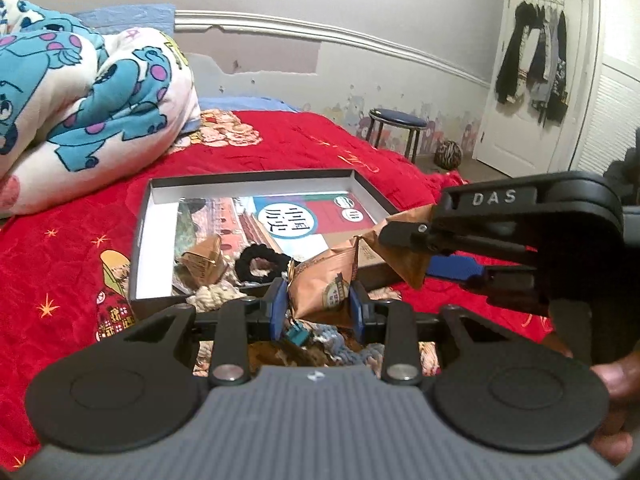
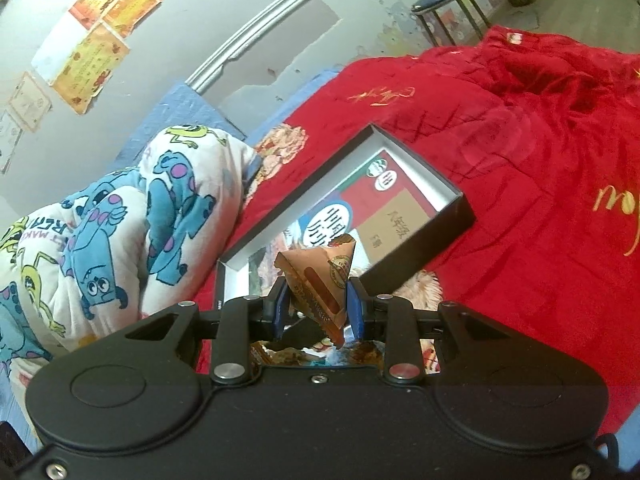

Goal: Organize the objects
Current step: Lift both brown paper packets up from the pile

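The blue fingers [image 1: 280, 304] of the left gripper [image 1: 318, 308] are clenched on a bronze snack packet [image 1: 324, 286], narrow but not fully closed, with the crumpled foil squeezed between them. The right gripper [image 2: 318, 306] also grips foil: in its own view its fingers [image 2: 354, 304] pinch a bronze packet [image 2: 320, 280] of the same print. In the left view the right gripper [image 1: 404, 236] comes in from the right and holds bronze foil [image 1: 404, 248] just beside the left one's packet; whether it is one wrapper or two I cannot tell.

The packet hangs above the near right corner of an open dark box [image 1: 256, 174], which lies on the red bedspread [image 1: 320, 148]. Inside the box there are already a colourful printed book [image 1: 292, 216], a small gold packet [image 1: 206, 262] and a black hair tie [image 1: 260, 264]. So, in my judgement, the task is partly done: some things are sorted in the box, and the held packet is left to place. Below the left gripper more small things [image 1: 304, 340] seem to wait, blurred. At far left lies a rolled cartoon blanket [image 1: 92, 96].
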The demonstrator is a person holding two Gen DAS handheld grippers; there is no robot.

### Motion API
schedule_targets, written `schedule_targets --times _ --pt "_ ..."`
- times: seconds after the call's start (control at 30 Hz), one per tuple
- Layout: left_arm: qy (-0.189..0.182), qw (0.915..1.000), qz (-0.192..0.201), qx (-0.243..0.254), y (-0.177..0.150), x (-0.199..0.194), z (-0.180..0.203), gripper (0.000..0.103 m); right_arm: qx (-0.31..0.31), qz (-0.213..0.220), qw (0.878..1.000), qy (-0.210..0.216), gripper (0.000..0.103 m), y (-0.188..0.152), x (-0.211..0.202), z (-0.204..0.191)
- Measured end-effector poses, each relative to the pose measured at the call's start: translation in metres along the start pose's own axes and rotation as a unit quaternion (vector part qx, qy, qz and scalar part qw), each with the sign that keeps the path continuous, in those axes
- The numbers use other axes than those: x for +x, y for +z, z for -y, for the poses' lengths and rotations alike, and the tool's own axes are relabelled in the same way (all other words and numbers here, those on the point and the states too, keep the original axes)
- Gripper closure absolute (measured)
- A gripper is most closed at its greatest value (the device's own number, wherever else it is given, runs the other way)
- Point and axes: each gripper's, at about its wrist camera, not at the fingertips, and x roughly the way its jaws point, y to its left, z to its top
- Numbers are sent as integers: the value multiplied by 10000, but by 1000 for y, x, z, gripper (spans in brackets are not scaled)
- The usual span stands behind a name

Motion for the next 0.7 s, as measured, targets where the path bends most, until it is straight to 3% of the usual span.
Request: schedule_targets --times 0.7 --pt "120 9993 186 -290 12 19 -13 66 -68 -83 9996 277 73 11 19 -16"
